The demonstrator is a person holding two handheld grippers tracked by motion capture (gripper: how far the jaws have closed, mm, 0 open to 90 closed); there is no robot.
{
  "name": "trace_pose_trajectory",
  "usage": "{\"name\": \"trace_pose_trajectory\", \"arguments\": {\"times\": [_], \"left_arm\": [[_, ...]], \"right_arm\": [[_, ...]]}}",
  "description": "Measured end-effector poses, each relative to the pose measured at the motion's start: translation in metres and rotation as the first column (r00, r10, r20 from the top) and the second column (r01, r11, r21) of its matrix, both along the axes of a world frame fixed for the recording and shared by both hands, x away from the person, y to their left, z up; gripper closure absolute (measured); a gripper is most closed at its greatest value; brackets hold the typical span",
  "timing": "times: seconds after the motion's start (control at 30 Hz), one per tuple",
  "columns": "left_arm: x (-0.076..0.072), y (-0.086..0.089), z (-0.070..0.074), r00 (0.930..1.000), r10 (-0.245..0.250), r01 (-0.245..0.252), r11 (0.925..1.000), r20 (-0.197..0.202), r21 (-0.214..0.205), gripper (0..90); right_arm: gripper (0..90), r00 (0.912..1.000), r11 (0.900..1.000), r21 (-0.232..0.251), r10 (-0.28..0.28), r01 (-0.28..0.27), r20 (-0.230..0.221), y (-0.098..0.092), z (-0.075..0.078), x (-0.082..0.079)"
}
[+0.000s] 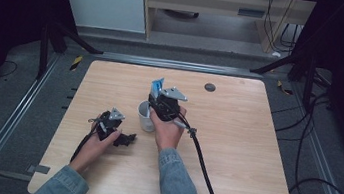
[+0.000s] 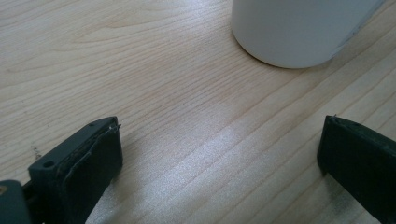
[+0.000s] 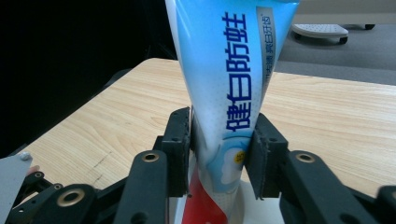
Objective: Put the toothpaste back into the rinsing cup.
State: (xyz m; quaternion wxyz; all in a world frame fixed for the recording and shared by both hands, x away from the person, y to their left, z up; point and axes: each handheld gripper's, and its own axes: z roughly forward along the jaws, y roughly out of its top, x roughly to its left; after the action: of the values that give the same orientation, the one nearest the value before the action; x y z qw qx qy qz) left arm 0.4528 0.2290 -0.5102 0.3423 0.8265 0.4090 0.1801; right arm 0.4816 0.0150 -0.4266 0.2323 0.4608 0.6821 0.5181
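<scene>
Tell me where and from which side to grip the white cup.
Grip the white cup across its round side wall with the left gripper, coming level from the person's left: its jaws already stand wide open, facing the wall. The toothpaste tube and right gripper occupy the top.

We see the table (image 1: 233, 150) evenly lit, surroundings dark. Glare streak on wood in left gripper view; near jaws soft, slightly blurred.

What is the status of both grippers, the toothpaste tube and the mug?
Left gripper open, resting on wooden table. Right gripper around blue-and-white toothpaste tube, tube upright in white ceramic mug. Nothing obstructing.
</scene>
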Motion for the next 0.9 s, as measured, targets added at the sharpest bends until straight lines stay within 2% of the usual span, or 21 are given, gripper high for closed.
{"name": "trace_pose_trajectory", "arguments": {"times": [0.9], "left_arm": [[0.0, 0.0, 0.0, 1.0, 0.0, 0.0, 1.0, 0.0, 0.0, 0.0]], "right_arm": [[46.9, 0.9996, 0.9996, -0.024, -0.017, 0.017, -0.02, -0.0022, 0.0017, 0.0016]]}}
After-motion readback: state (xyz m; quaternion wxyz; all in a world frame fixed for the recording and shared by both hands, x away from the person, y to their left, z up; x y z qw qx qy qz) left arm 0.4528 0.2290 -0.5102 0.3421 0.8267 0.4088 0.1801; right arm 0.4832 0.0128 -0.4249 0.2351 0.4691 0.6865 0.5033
